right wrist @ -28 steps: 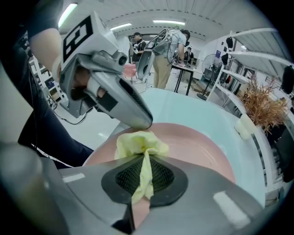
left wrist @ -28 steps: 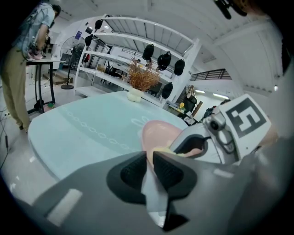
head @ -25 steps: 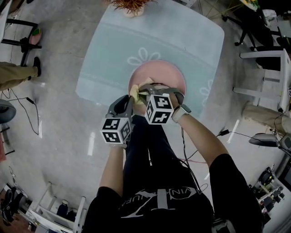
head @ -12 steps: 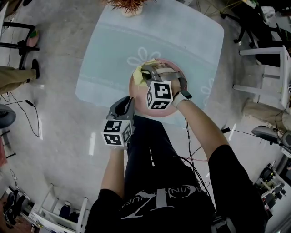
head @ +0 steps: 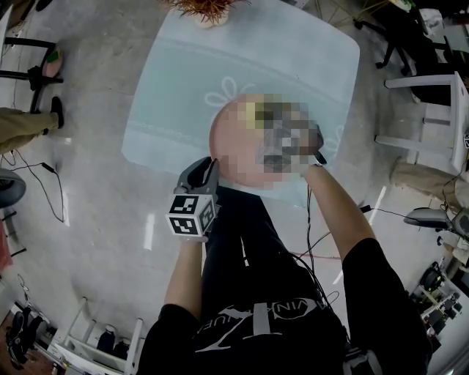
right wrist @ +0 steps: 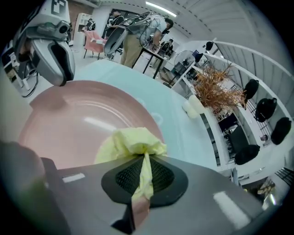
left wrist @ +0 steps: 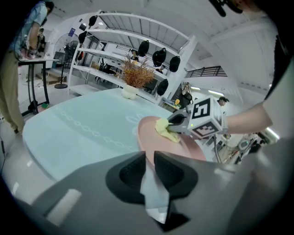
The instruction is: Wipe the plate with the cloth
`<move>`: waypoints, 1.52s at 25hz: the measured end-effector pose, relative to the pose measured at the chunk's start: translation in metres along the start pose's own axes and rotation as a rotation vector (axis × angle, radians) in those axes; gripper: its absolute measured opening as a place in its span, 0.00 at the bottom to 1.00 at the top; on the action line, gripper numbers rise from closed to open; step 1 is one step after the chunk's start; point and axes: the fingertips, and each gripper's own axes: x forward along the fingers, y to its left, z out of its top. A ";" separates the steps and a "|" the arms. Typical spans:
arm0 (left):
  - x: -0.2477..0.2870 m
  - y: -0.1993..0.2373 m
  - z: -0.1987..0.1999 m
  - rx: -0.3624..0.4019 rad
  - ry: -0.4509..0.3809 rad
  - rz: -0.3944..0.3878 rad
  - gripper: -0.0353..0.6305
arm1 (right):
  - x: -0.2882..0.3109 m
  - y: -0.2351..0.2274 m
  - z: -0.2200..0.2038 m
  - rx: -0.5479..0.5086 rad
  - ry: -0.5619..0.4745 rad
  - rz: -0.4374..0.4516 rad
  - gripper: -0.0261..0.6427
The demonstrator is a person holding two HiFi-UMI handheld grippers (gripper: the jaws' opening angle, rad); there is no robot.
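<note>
A round pink plate (head: 233, 146) lies over the near side of the pale blue table (head: 183, 80). My left gripper (head: 210, 165) is shut on the plate's near-left rim; in the left gripper view the rim (left wrist: 143, 140) runs between the closed jaws of this left gripper (left wrist: 149, 158). My right gripper (right wrist: 143, 161) is shut on a crumpled yellow cloth (right wrist: 131, 141), which presses on the plate's inner face (right wrist: 78, 119). The left gripper view shows the cloth (left wrist: 166, 130) on the plate's far part. In the head view a blur patch hides the right gripper.
A dried plant in a white vase (head: 209, 9) stands at the table's far edge. White chairs (head: 432, 110) are to the right. A person's leg and shoe (head: 29, 117) are at the left, with cables (head: 44, 172) on the floor.
My right gripper has carried the cloth from the plate's near-left edge across it to the far right part. The left gripper has stayed on the rim.
</note>
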 end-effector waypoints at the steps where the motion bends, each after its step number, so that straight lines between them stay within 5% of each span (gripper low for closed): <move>1: 0.000 0.000 0.000 -0.002 0.000 0.000 0.05 | -0.003 0.000 -0.007 0.005 0.011 0.000 0.08; 9: 0.000 -0.001 0.000 -0.022 -0.003 0.002 0.05 | -0.029 0.020 -0.053 0.067 0.069 0.049 0.08; 17: 0.000 -0.002 -0.002 -0.077 -0.010 -0.009 0.05 | -0.065 0.069 -0.073 0.205 0.079 0.186 0.08; 25: 0.000 -0.001 -0.002 -0.088 -0.009 -0.008 0.05 | -0.085 0.120 -0.043 0.246 0.027 0.299 0.08; 38: -0.001 -0.002 -0.001 -0.082 -0.008 -0.007 0.05 | -0.079 0.146 0.029 0.118 -0.114 0.411 0.08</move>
